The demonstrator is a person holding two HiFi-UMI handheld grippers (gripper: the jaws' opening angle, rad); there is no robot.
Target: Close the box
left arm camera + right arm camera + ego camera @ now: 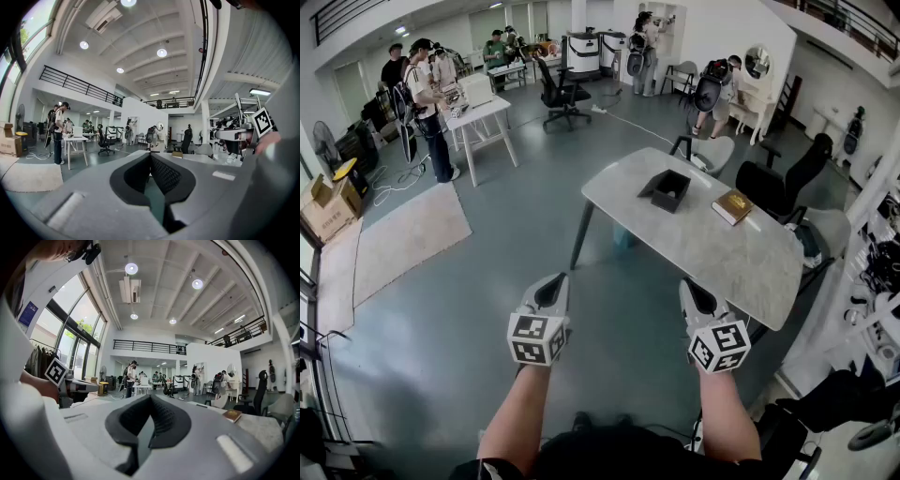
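Head view: the left gripper [554, 284] and the right gripper [693, 289] are held side by side over the grey floor [487, 309], well short of the near edge of the pale tabletop [712, 253]. Each carries a cube of black-and-white square markers, patterns rather than letters. The box [667, 189], black and open-topped, sits toward the far left corner of the tabletop, with its lid flap lying out to the left. A brown book [732, 205] lies near the far edge, apart from the box; its cover print is too small to read. People [422, 94] stand round a white table far behind, too distant for detail.

Left gripper view: the fingers [164, 176] are clenched together, their dark pads meeting at the tip with nothing between them. They cover much of the tabletop, so the box cannot be made out here; only the book shows beyond as a small brown patch. The right gripper's marker cube is cut off at the picture's right edge.

Right gripper view: these fingers [164, 420] are likewise clenched on nothing. The book lies beyond on the tabletop at the right. A blue sign [29, 314] on the window wall carries print too small to read.
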